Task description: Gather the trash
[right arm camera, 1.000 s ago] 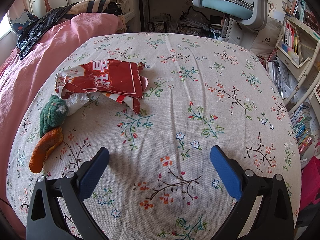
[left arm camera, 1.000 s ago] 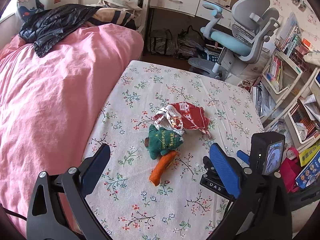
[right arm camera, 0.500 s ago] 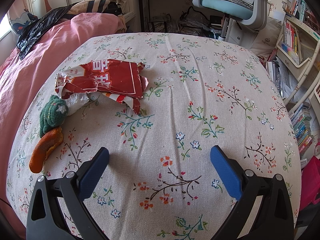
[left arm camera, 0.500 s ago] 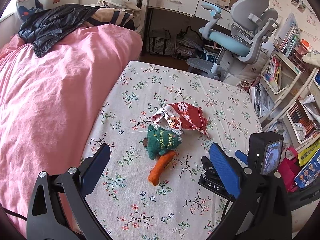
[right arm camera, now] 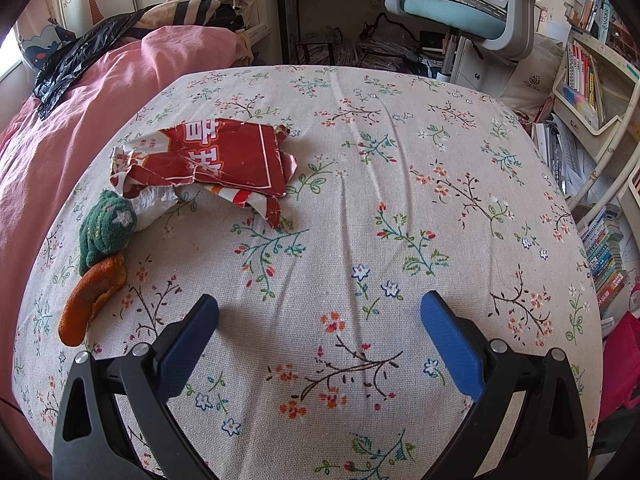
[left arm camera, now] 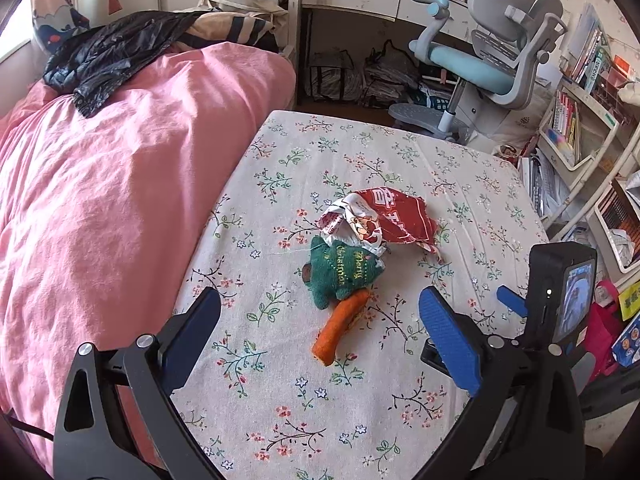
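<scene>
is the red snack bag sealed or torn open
Torn open. The red snack bag lies flattened and crumpled on the tablecloth, its edges ragged and its white inner lining showing at the left end. No contents are visible.

The left gripper (left arm camera: 320, 320) is held with its blue-padded fingers (left arm camera: 448, 340) spread wide at the lower frame, nothing between them. The right gripper (right arm camera: 320, 320) is likewise held wide, fingers (right arm camera: 188, 340) gripping nothing.

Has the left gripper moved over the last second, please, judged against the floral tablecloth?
Yes, slightly. In the left wrist view the orange peel and red torn wrapper drift left against the left gripper, so it shifted a little rightward.
</scene>
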